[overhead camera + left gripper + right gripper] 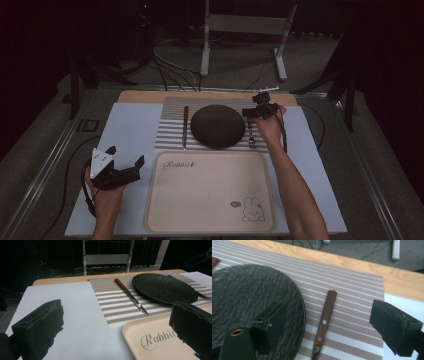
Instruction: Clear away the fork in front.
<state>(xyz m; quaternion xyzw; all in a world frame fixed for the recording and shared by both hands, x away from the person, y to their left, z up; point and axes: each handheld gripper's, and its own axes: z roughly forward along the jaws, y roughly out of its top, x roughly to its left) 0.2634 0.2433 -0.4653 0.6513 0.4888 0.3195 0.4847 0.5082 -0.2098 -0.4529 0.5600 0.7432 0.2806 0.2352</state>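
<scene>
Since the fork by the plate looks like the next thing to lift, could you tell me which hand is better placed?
Right: its gripper hovers open over the fork; the left gripper sits far off.

The beige tray bears the word "Rabbit" in script at its far left corner, readable in the high view and left gripper view.
</scene>
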